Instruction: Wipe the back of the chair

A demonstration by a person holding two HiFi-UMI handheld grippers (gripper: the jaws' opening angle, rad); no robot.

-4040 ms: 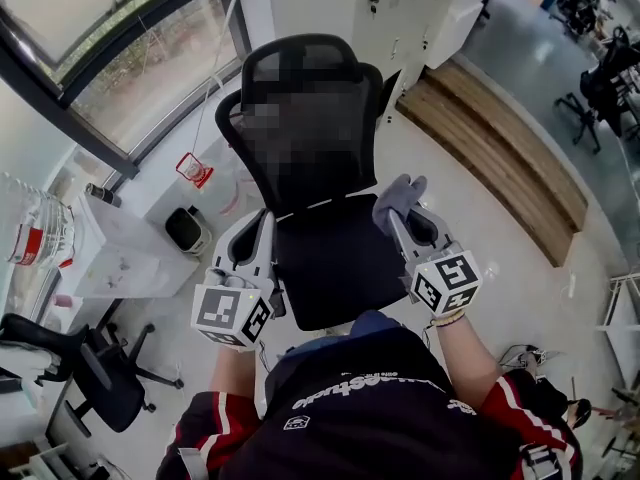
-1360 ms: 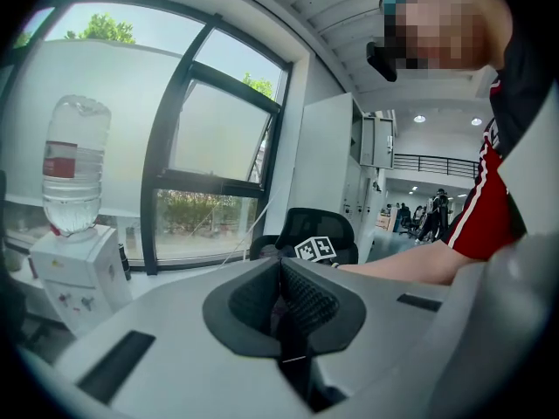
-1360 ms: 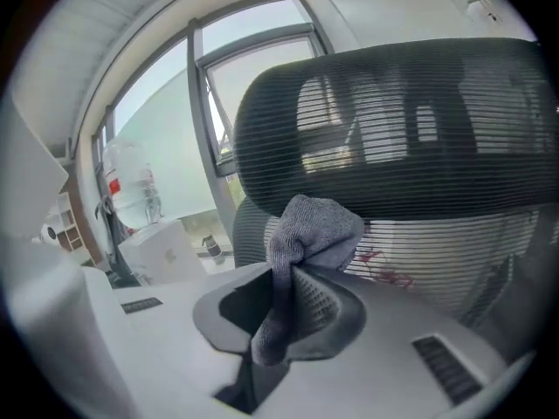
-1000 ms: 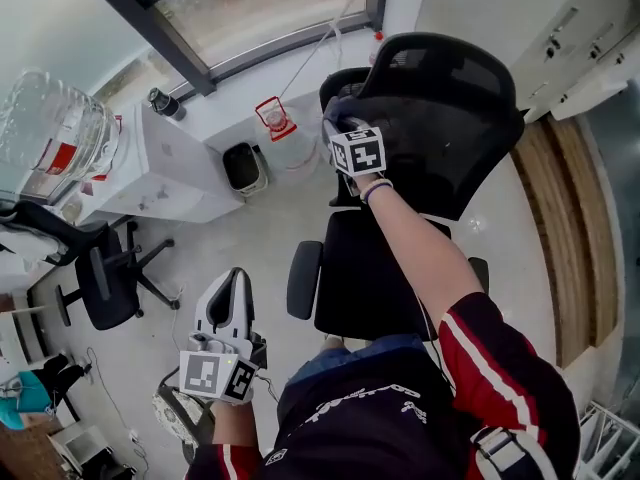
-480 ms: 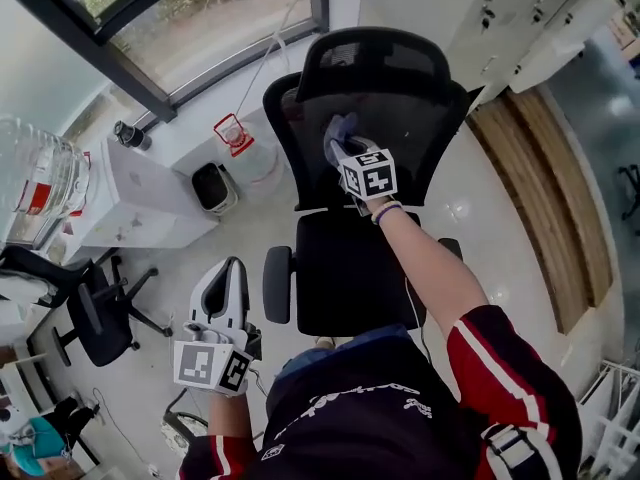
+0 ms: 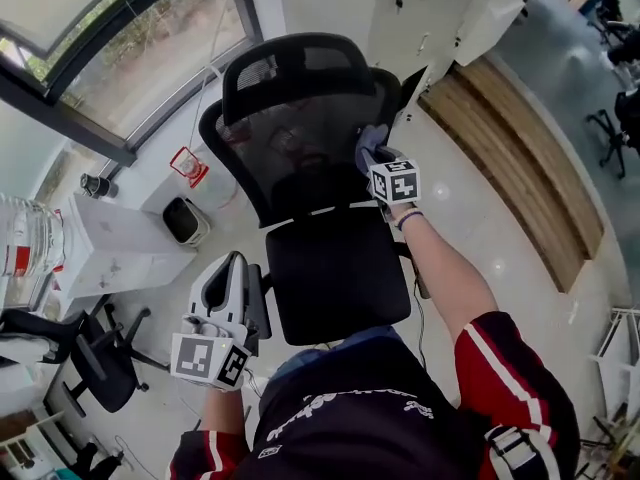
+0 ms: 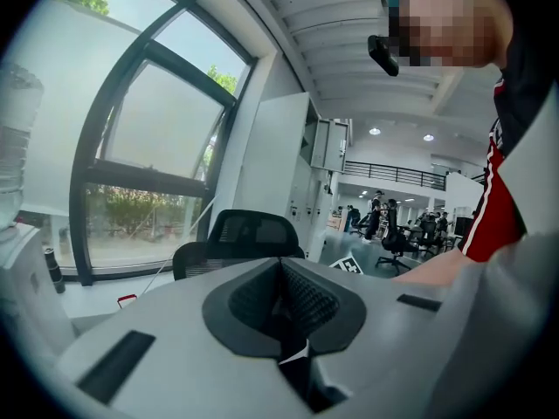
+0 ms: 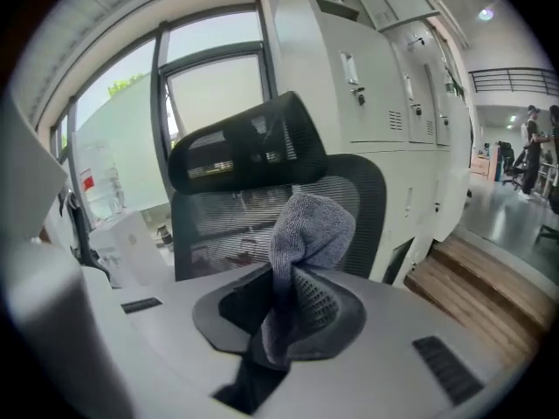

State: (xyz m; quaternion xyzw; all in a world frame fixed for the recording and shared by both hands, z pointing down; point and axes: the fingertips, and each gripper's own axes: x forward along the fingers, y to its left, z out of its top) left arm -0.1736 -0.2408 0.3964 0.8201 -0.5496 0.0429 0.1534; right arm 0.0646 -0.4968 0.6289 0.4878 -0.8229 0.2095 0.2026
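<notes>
Head view: the right gripper (image 6: 375, 154), carrying a grey cloth (image 6: 370, 135), lay at the edge of the backrest (image 6: 290, 158) of the chair (image 6: 335, 283) on the person's right. It had crossed the mesh from the opposite edge within the last second, so one sweep across the back appeared complete. The headrest (image 6: 300, 68) and lower mesh probably remained. The left gripper (image 6: 232, 268) hung idle beside the chair's armrest (image 6: 258, 303). A small bin (image 6: 183, 226) stood to the chair's left and white lockers (image 6: 440, 8) just behind it; neither blocked the mesh. Left gripper view: the fingers (image 7: 306, 299) met on nothing, with the chair beyond them. Right gripper view: the fingers were clamped on the bunched cloth before the backrest; contact with the mesh could not be confirmed here.
</notes>
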